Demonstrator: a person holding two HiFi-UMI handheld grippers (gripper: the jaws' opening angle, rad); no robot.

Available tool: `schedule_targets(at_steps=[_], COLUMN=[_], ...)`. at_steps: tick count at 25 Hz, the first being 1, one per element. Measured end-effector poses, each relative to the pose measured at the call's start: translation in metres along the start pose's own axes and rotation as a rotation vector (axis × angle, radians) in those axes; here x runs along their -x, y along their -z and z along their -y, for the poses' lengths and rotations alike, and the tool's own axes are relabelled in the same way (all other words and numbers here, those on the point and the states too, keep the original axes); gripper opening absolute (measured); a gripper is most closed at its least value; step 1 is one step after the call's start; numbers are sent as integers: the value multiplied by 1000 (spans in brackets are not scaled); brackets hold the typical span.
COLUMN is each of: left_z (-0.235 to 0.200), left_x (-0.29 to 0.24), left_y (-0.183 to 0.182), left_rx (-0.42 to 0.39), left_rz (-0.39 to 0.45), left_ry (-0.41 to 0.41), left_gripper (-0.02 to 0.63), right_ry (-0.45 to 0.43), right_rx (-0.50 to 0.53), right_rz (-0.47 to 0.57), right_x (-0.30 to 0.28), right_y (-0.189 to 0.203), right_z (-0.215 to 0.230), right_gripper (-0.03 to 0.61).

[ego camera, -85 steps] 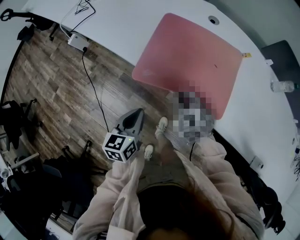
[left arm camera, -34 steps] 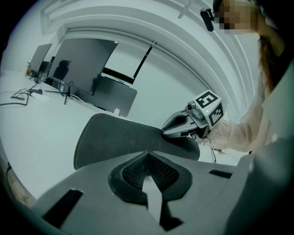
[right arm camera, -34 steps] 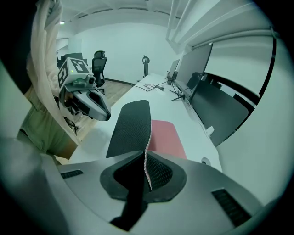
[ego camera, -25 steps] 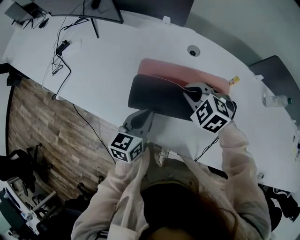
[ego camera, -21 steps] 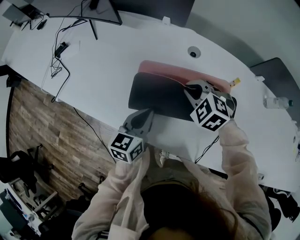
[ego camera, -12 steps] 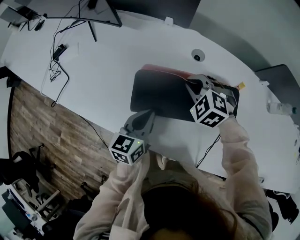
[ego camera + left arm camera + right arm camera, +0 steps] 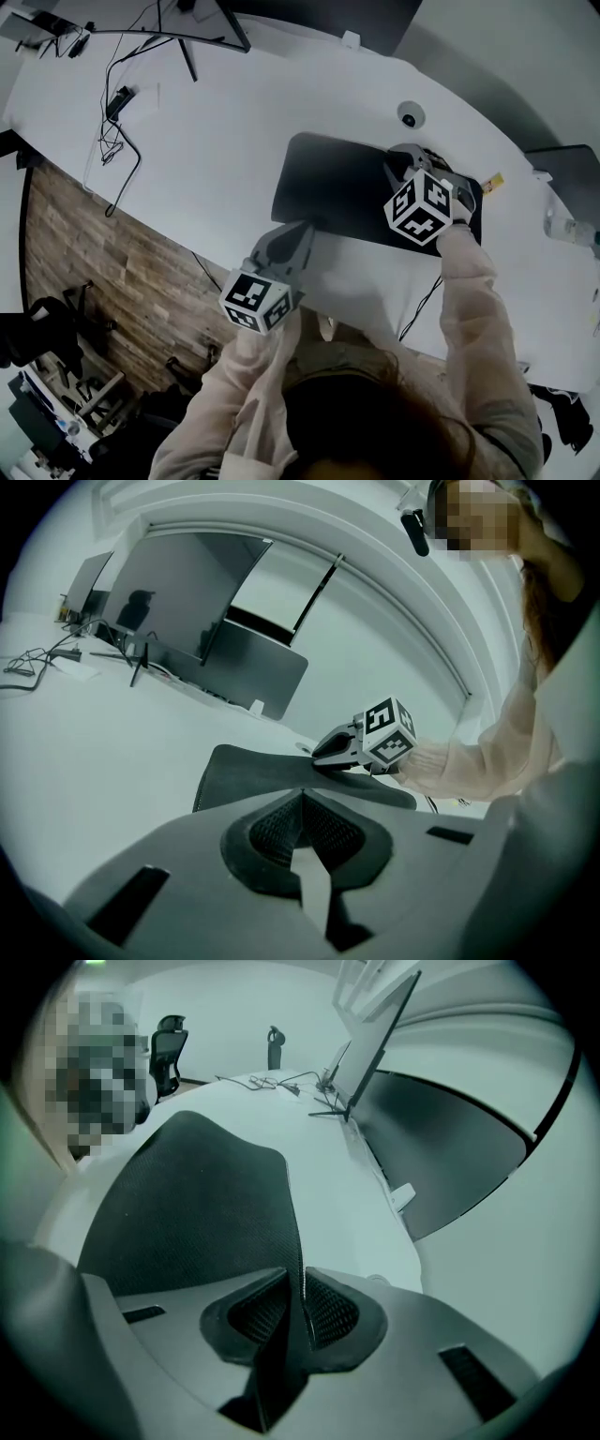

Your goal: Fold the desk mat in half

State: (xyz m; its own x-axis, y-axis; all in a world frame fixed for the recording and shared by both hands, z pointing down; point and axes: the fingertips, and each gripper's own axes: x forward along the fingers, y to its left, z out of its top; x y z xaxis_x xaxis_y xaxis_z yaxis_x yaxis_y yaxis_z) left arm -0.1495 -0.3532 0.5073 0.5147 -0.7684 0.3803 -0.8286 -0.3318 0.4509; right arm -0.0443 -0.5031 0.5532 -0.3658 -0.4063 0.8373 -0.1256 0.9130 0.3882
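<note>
Two halves of the desk mat (image 7: 337, 187) lie stacked on the surface (image 7: 216, 122), so the fold seems done; the right claw (image 7: 398, 157) has just been opening its jaws around the mat's far edge, and the left claw (image 7: 302, 230) waits near the mat, closed and empty.

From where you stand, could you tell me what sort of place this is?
Probably an office: a long white desk carrying a monitor and trailing cables, with an office chair nearby.
</note>
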Motion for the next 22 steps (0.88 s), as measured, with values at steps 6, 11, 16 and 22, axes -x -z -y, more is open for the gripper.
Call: schedule_targets(at_steps=[6, 11, 16, 22], left_z=[-3, 13, 34, 58], left_x=[-3, 0, 9, 13], left_y=[4, 8, 7, 5], left_rx=[-8, -29, -49, -81], left_rz=[-7, -4, 5, 19], left_ry=[6, 26, 49, 74], left_gripper=[26, 26, 26, 26], right_ry=[139, 209, 228, 250], right_rx=[-14, -134, -227, -378], right_rz=[12, 73, 121, 191], right_x=[-1, 28, 66, 112], right_y=[-1, 5, 14, 27], right_z=[15, 21, 14, 5], right_gripper=[181, 196, 195, 176])
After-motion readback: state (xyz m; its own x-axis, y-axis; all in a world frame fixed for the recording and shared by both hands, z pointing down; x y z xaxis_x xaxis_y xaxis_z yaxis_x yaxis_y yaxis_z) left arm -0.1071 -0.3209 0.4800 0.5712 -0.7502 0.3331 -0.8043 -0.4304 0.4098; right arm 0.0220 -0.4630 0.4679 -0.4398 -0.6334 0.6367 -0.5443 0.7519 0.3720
